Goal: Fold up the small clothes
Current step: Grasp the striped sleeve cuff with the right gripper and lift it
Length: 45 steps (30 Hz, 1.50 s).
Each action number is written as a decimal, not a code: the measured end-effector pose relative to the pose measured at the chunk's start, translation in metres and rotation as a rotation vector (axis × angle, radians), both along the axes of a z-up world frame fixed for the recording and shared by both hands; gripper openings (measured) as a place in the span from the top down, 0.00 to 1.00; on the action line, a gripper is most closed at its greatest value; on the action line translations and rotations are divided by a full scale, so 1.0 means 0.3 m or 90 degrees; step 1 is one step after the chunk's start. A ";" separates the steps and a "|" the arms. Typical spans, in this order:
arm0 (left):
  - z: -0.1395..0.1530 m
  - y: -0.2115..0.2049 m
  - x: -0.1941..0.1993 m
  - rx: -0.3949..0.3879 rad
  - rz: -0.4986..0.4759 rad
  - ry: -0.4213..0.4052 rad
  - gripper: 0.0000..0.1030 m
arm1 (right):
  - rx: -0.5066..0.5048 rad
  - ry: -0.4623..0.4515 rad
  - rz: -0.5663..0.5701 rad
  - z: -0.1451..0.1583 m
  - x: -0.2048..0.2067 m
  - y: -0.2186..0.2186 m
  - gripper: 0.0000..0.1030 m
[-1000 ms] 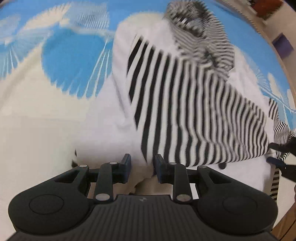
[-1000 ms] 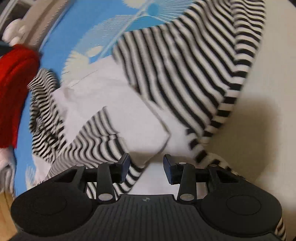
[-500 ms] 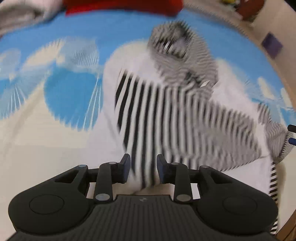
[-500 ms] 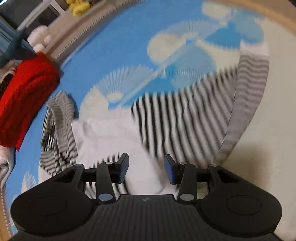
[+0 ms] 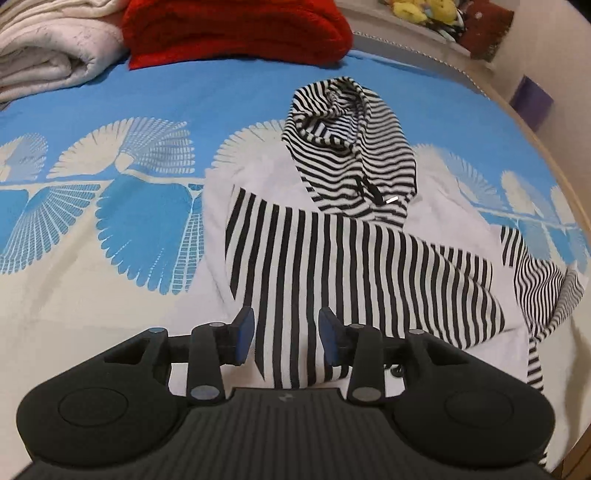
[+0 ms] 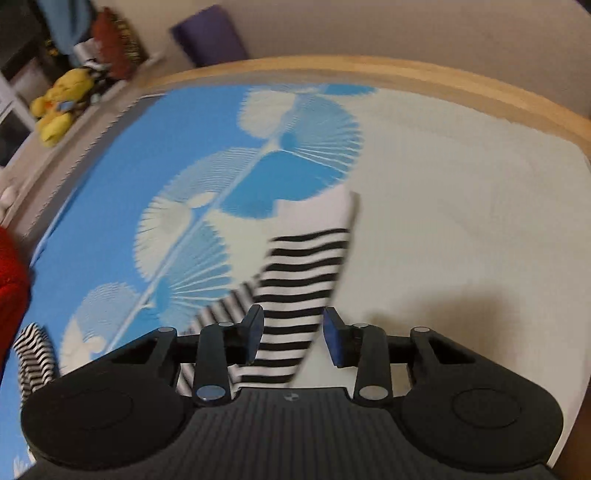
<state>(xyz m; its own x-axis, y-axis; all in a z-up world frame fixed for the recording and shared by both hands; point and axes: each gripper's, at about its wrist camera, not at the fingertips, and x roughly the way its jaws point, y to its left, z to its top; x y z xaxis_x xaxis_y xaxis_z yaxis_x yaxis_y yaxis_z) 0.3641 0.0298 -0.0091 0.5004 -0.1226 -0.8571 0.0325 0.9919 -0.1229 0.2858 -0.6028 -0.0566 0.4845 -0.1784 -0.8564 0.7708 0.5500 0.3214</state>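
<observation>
A small white hoodie (image 5: 258, 173) lies flat on the blue and cream bedsheet (image 5: 110, 110). Its striped hood (image 5: 351, 147) points to the far side. One black-and-white striped sleeve (image 5: 351, 266) is folded across the body. My left gripper (image 5: 287, 332) hovers over that sleeve's near end, jaws opening, nothing pressed between them. The other striped sleeve (image 5: 532, 280) lies out to the right. In the right wrist view this sleeve (image 6: 306, 266) runs away from my right gripper (image 6: 294, 338). Its jaws are closing, with the sleeve below them and the pads clear of it.
A red blanket (image 5: 236, 29) and a folded cream blanket (image 5: 48, 51) lie at the far side of the bed. The wooden bed edge (image 6: 406, 77) runs close behind the right sleeve. A yellow plush toy (image 6: 59, 103) and a purple box (image 6: 210, 40) sit beyond the bed.
My left gripper has lifted off the folded sleeve and its jaws have widened. My right gripper has swung from the hoodie's body out to the right sleeve near the bed edge.
</observation>
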 end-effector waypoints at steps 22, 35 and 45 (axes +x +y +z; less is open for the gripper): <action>-0.025 -0.038 0.046 -0.018 -0.001 0.016 0.59 | -0.014 -0.033 0.074 -0.269 0.208 0.014 0.58; -0.005 -0.001 0.050 -0.033 0.016 0.016 0.59 | -0.060 0.008 0.074 -0.271 0.230 0.024 0.98; 0.014 0.038 0.049 -0.042 0.032 0.010 0.59 | -0.110 -0.102 -0.003 -0.065 0.163 0.059 0.99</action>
<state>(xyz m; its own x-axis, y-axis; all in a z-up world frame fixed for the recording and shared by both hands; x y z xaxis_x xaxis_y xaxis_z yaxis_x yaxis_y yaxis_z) 0.3788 0.0413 -0.0049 0.4938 -0.1542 -0.8558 -0.0189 0.9820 -0.1879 0.3347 -0.5852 -0.0760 0.6106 -0.3190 -0.7248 0.7204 0.6039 0.3411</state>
